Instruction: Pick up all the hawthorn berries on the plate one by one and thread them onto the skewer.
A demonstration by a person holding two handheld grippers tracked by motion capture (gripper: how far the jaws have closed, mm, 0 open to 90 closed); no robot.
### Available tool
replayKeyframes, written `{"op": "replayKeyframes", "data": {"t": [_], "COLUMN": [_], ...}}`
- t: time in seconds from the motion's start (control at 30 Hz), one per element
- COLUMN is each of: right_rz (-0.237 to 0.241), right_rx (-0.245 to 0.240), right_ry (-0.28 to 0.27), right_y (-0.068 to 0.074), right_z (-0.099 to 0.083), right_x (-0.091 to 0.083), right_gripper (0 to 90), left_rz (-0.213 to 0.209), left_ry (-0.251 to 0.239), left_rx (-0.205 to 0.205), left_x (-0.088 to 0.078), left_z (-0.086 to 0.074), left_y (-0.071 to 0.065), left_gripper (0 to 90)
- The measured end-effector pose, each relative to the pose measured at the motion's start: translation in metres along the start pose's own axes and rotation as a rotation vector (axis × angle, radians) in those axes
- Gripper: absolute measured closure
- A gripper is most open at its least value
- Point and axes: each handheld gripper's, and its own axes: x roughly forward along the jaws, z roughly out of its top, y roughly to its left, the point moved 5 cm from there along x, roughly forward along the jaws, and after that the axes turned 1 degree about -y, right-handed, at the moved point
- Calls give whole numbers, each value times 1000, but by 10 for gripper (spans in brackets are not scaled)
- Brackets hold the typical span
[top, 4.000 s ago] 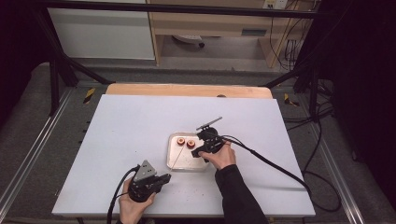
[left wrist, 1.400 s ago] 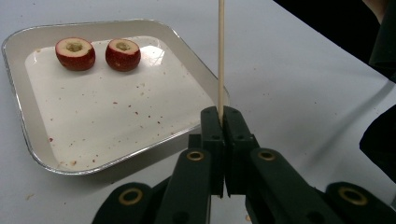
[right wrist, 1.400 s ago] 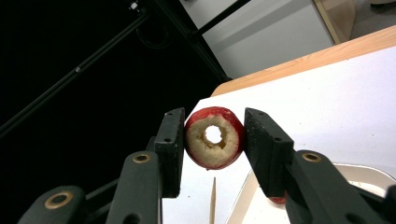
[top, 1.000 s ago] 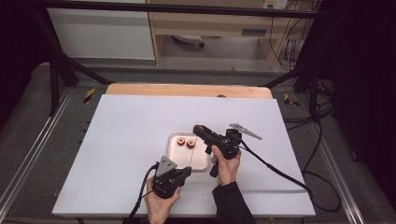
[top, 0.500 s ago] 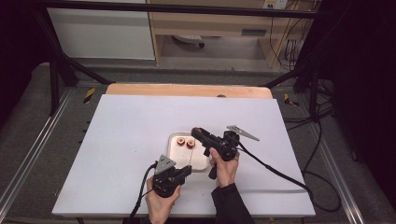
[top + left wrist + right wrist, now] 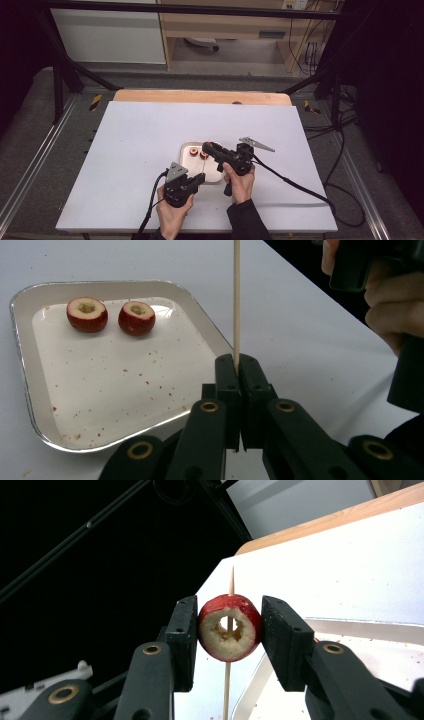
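Left hand-held gripper (image 6: 239, 390) was clamped tight on a wooden skewer (image 6: 236, 300) standing straight up out of its jaws. Right hand-held gripper (image 6: 229, 630) squeezed a cored red fruit (image 6: 229, 627), skewer passing through its hole. Two more fruit pieces (image 6: 111, 316) sat in the tray (image 6: 30, 405) beyond the left gripper, on the desk (image 6: 140, 130).

Thin wooden skewer (image 6: 236, 300); shiny metal-rimmed tray (image 6: 30, 405); glossy red fruit (image 6: 230, 627), matt pale flesh.

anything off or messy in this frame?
Only small mess: red crumbs are scattered over the white metal-rimmed tray near the two cored red fruits. The thin wooden skewer stands upright, and nothing looks damaged.
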Motion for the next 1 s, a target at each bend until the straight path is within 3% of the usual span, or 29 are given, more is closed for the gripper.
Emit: {"op": "replayKeyframes", "data": {"t": [0.47,1.0], "right_rz": [12,4], "right_rx": [-26,-41], "right_ry": [46,100], "right_y": [4,4], "right_z": [-10,-24], "right_x": [-3,-2], "right_gripper": [603,603], "left_rz": [6,16], "left_ry": [-21,-21], "left_rx": [36,59], "left_x": [2,4], "left_z": [18,21], "left_y": [0,4], "left_gripper": [885,886]}}
